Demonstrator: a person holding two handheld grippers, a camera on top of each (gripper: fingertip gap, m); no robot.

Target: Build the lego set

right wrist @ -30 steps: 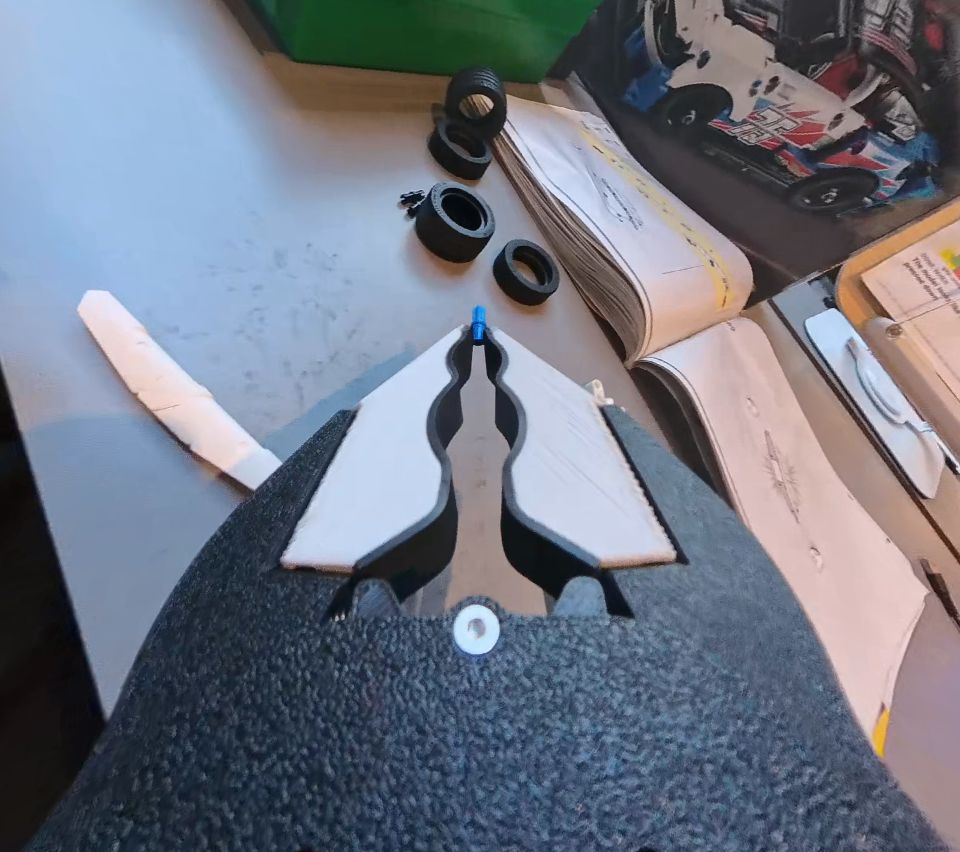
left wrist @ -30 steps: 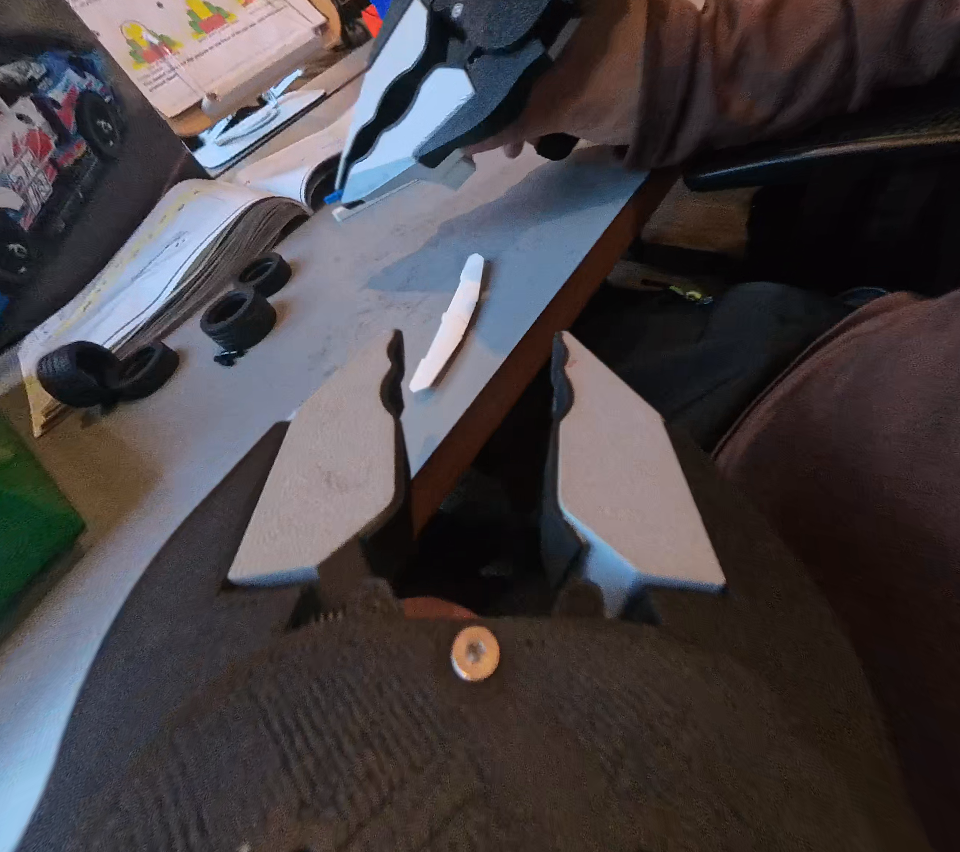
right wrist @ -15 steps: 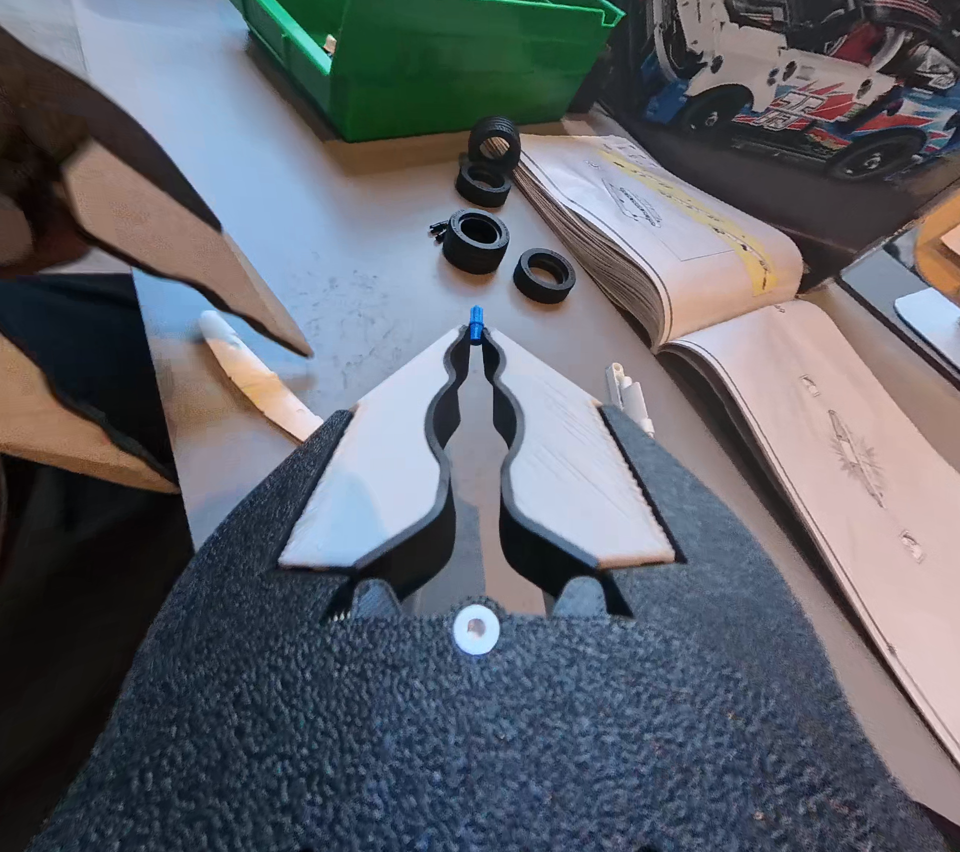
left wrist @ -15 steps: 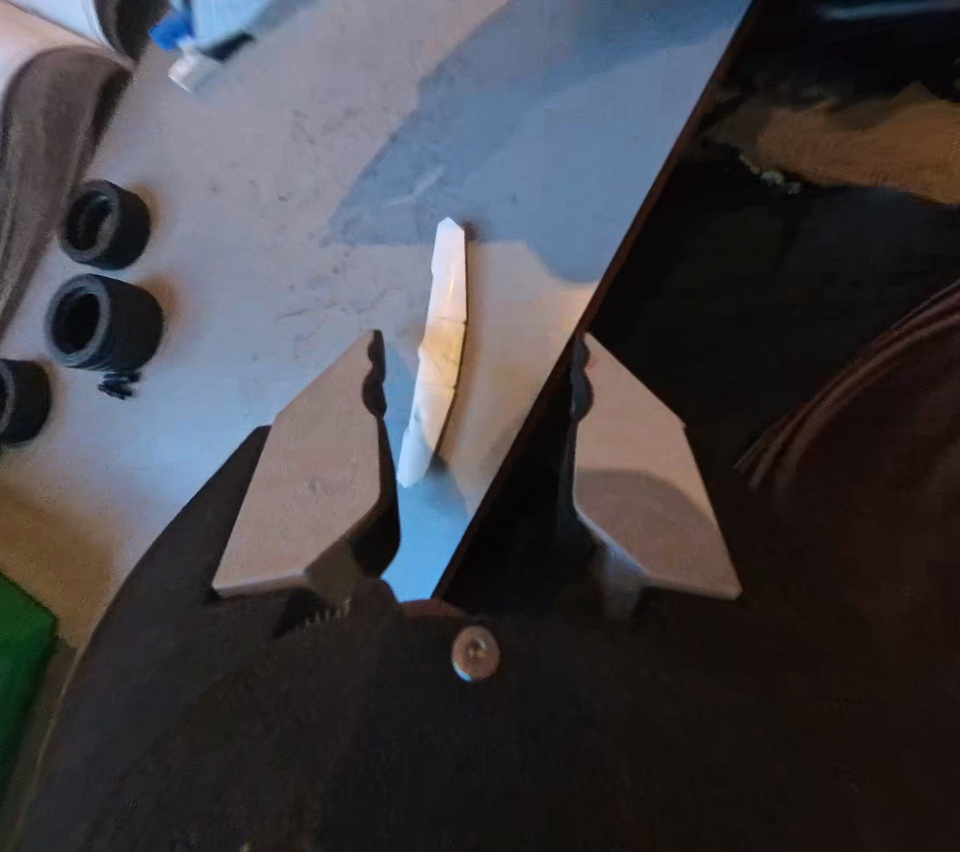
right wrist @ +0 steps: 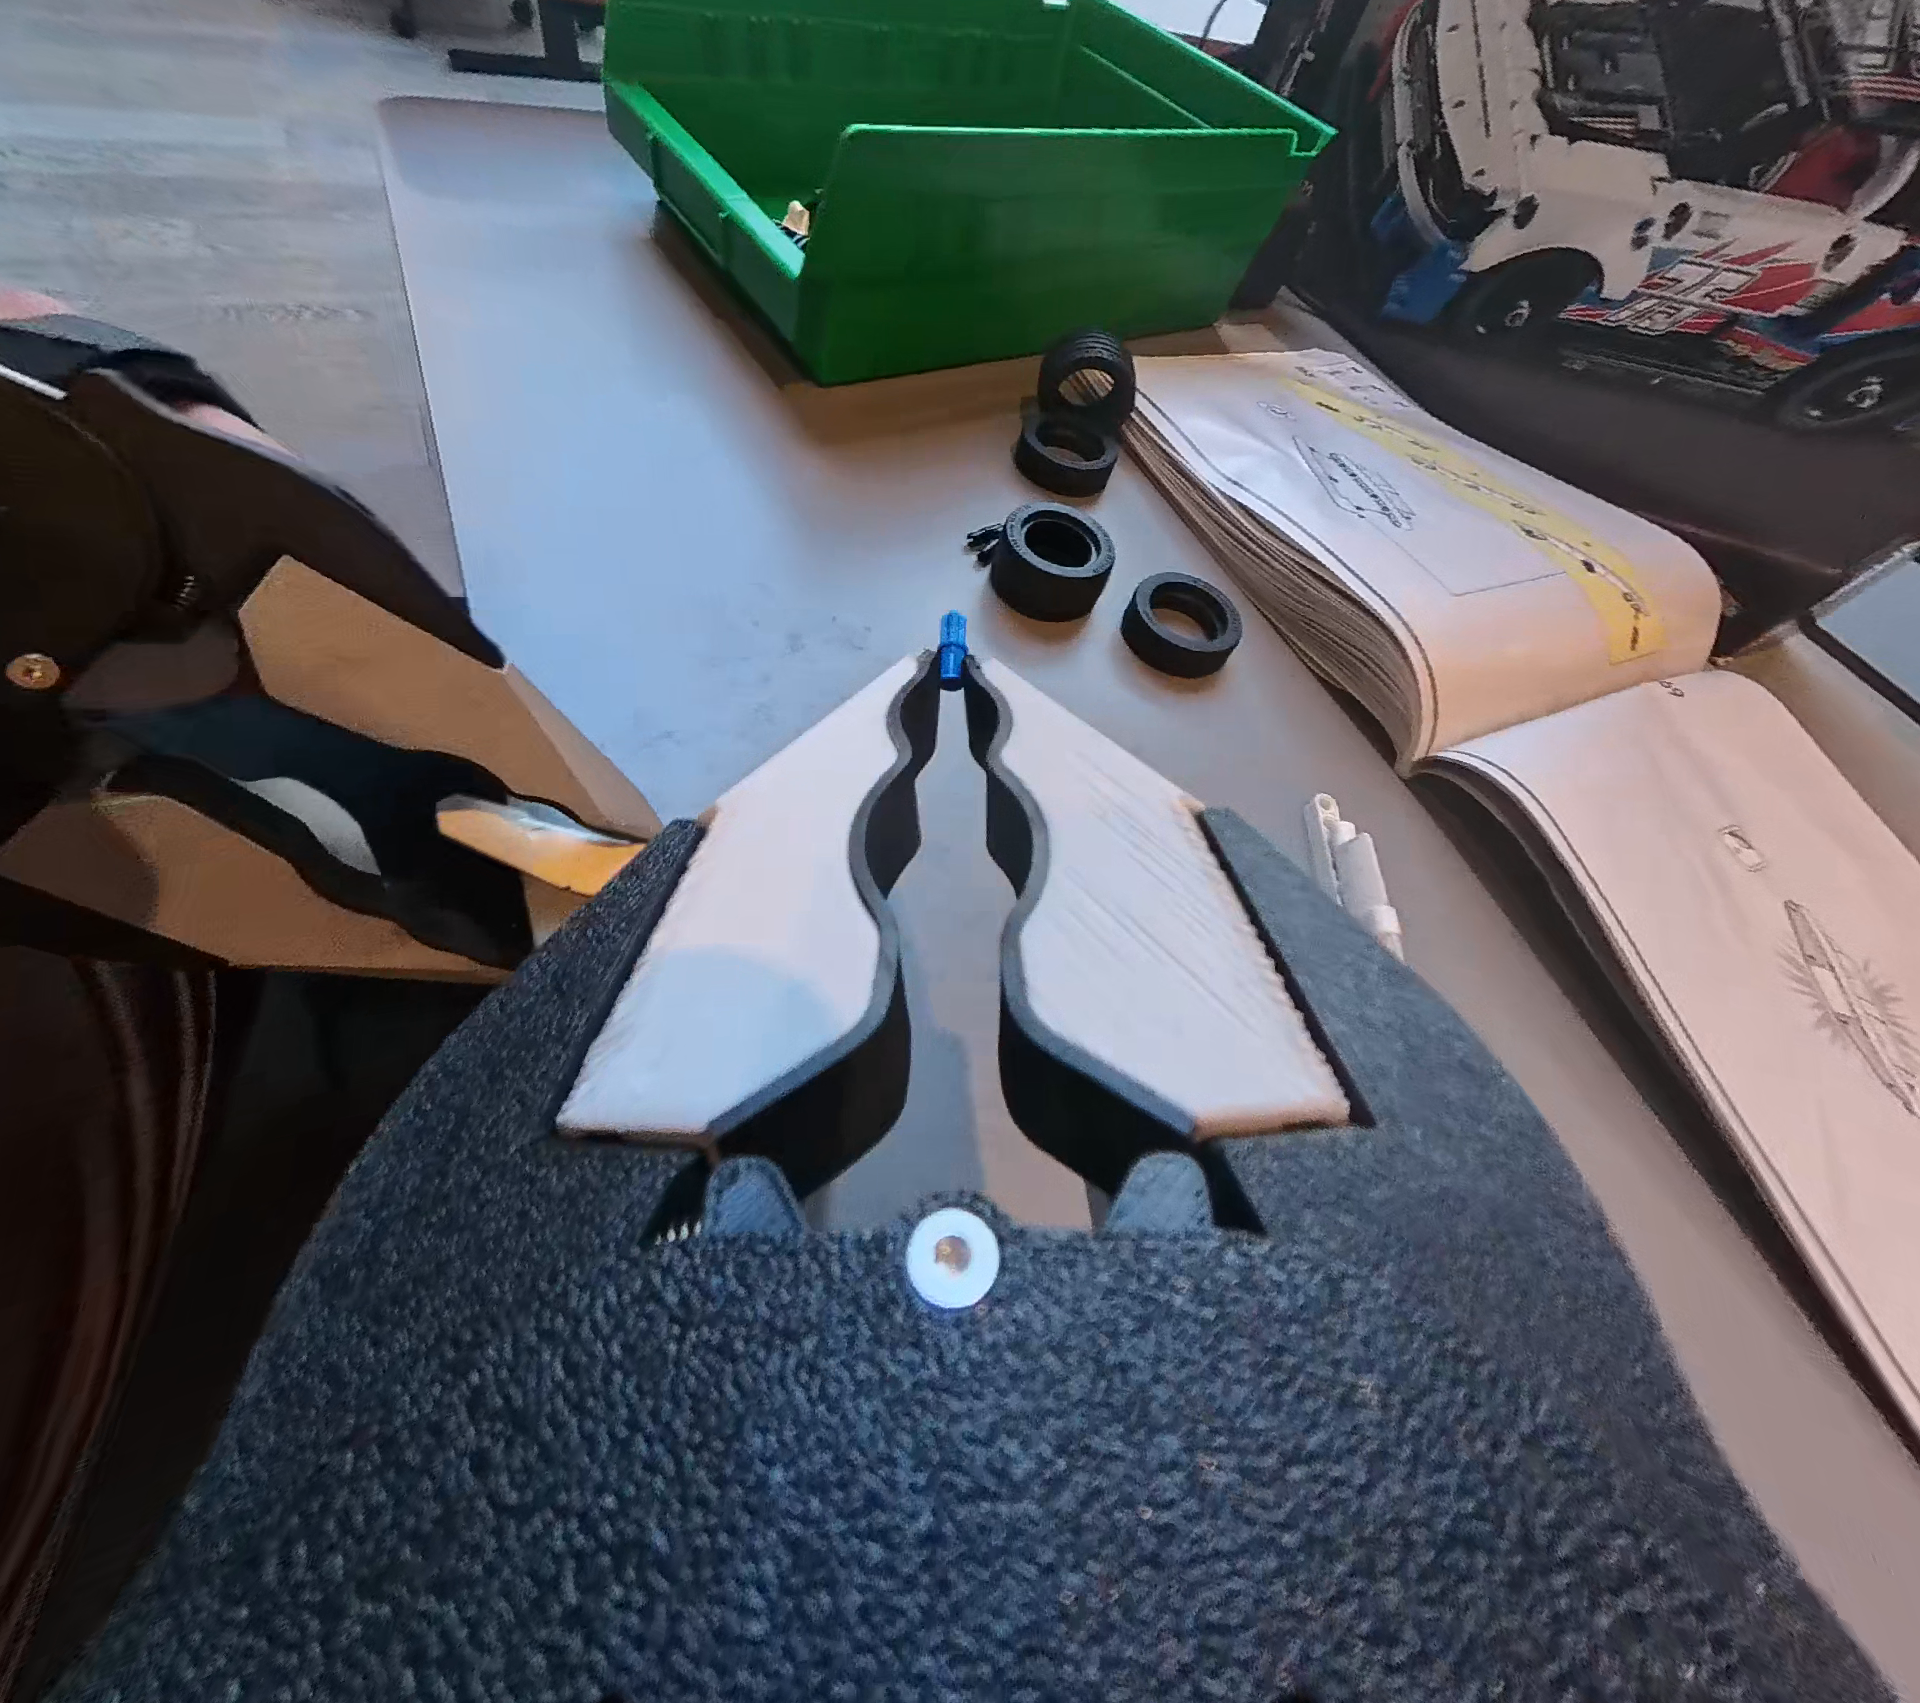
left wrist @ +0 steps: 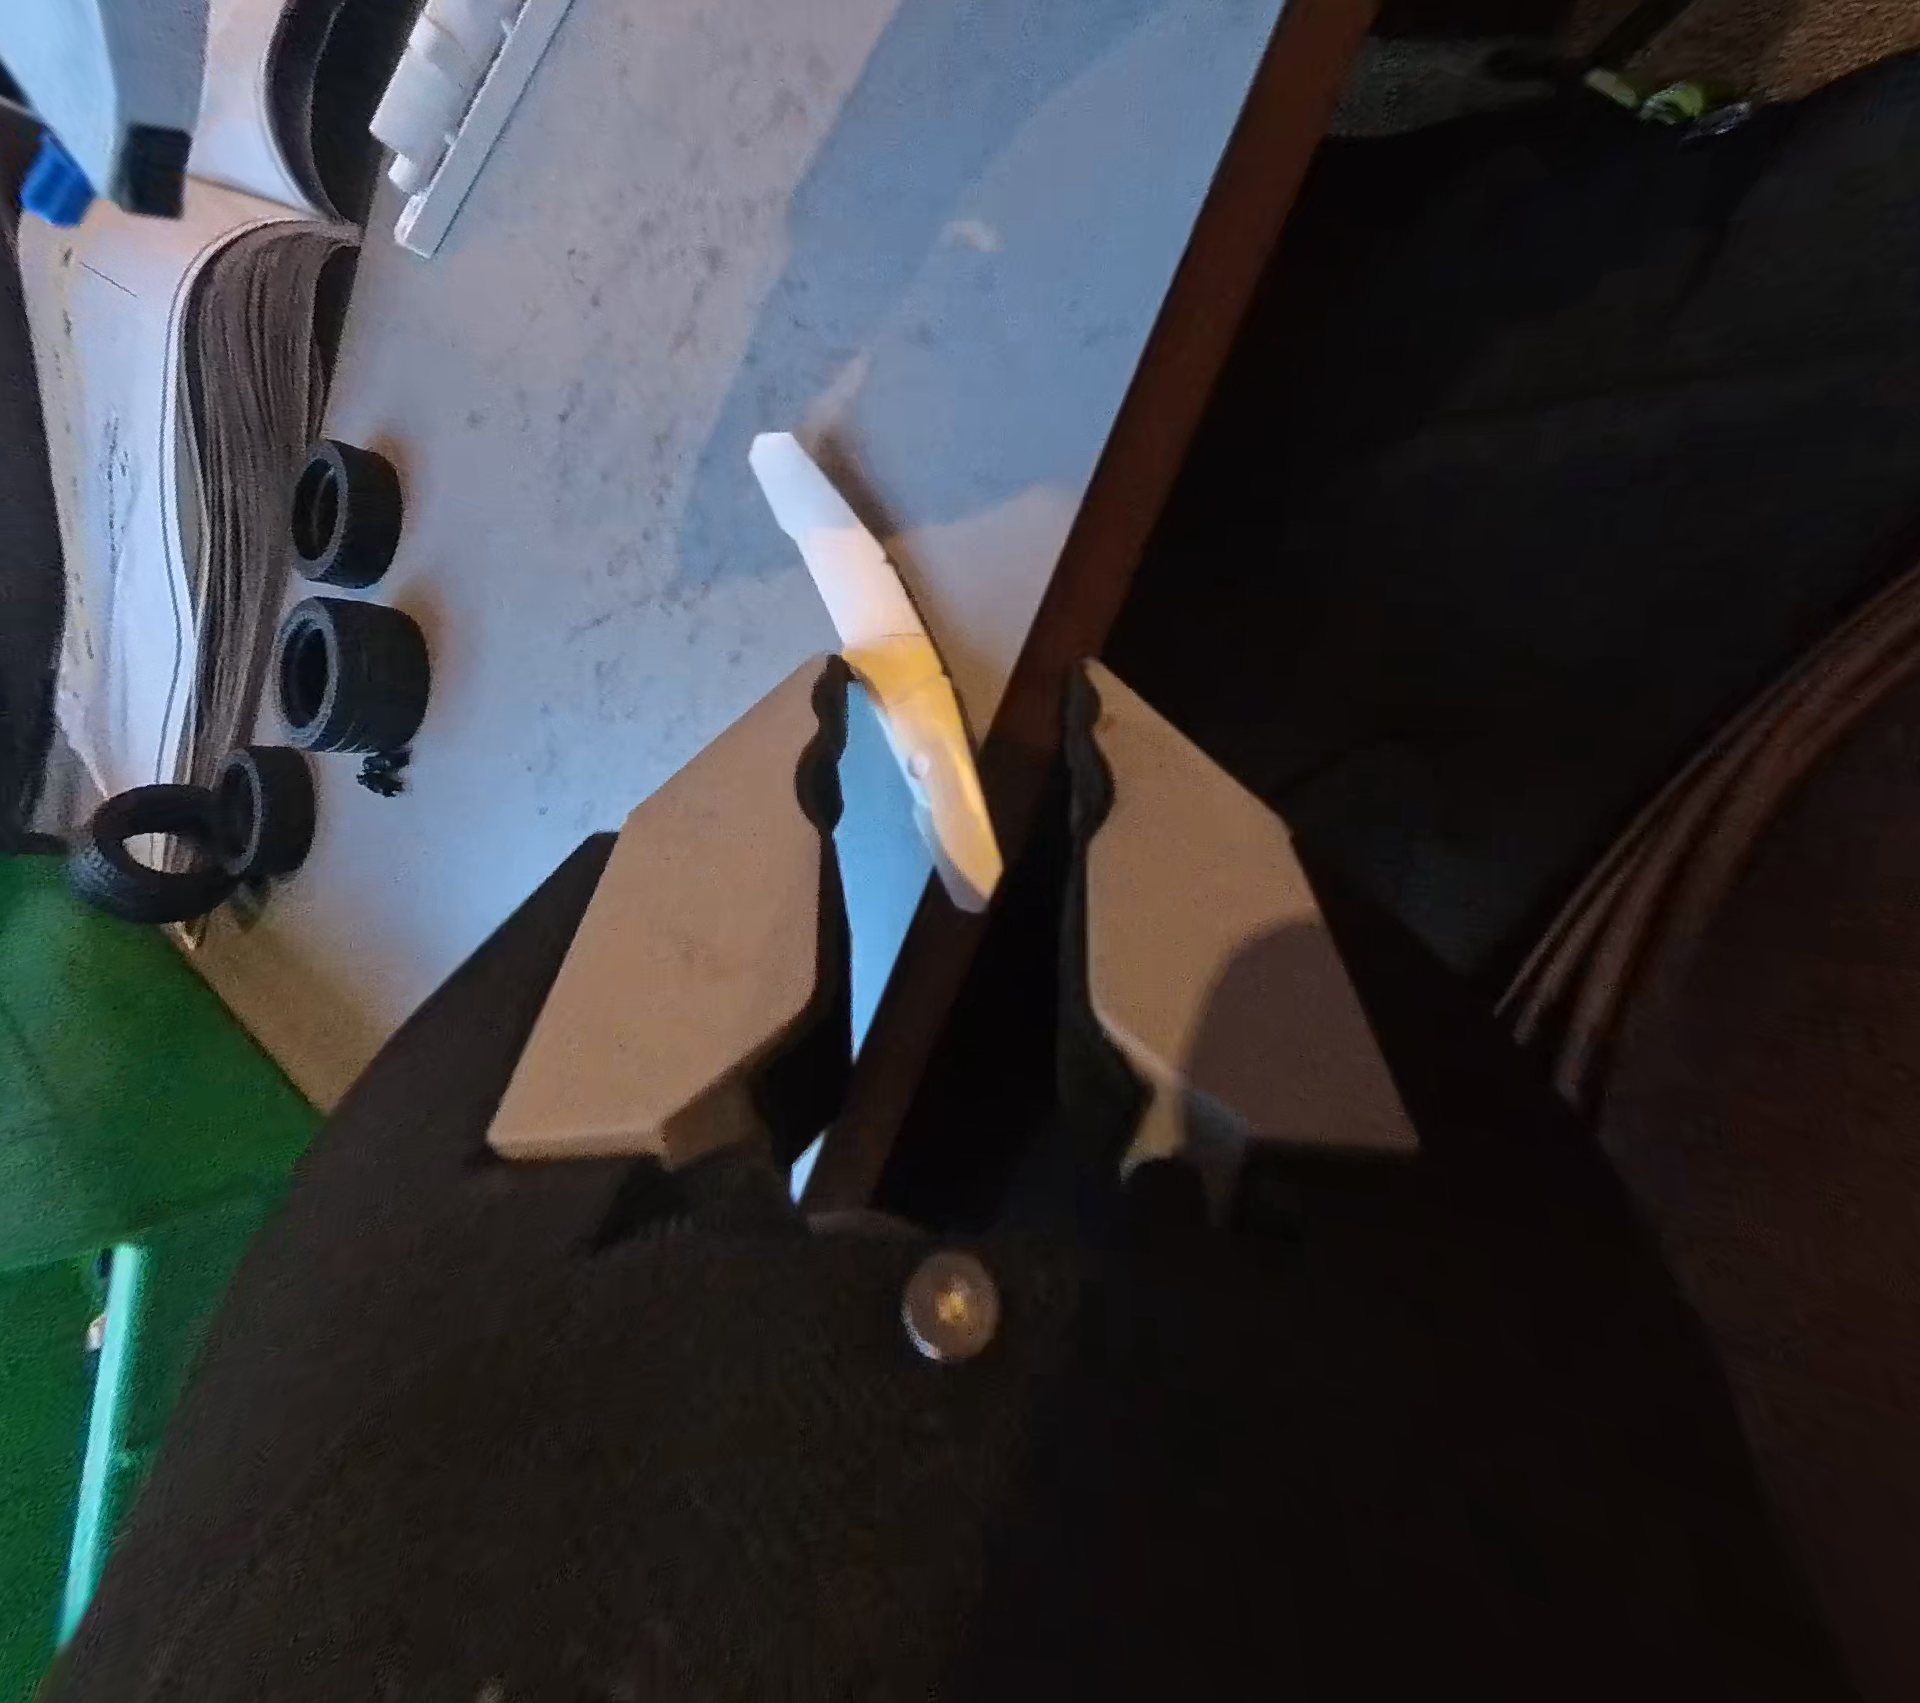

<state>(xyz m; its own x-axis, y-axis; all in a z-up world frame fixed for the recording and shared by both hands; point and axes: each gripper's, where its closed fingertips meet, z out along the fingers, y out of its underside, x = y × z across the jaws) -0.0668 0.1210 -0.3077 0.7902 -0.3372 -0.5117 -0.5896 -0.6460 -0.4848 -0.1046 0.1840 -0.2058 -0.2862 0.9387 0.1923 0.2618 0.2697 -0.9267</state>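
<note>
My left tool [left wrist: 951, 697] is spread apart w/ nothing in it, straddling the near edge of the grey desk [left wrist: 644, 365]; the long curved white plastic lego panel [left wrist: 878, 645] lies flat right at that edge, its near end between my fingertips, not yet gripped. Looks light, stiff, smooth & thin, so I'd guess it could skid or tip off the edge if nudged; best to pinch across its narrow width near the middle, not the tapered tip. My right tool [right wrist: 948, 666] is pressed together on a tiny blue lego pin [right wrist: 951, 637], held by its lower end only, tip poking out, so I reckon it's easy to flick loose. Just right of that tool, a white lego beam assembly [right wrist: 1351, 869] sits on the desk beside the open instruction booklet [right wrist: 1455, 573]. Further out, four black rubber tyres [right wrist: 1055, 560] in a loose row along the booklet's edge, w/ a small black pin [right wrist: 982, 533] next to the biggest. Beyond those, the green plastic bin [right wrist: 997, 219], and the set's box w/ a race car picture [right wrist: 1662, 126] standing behind.
</note>
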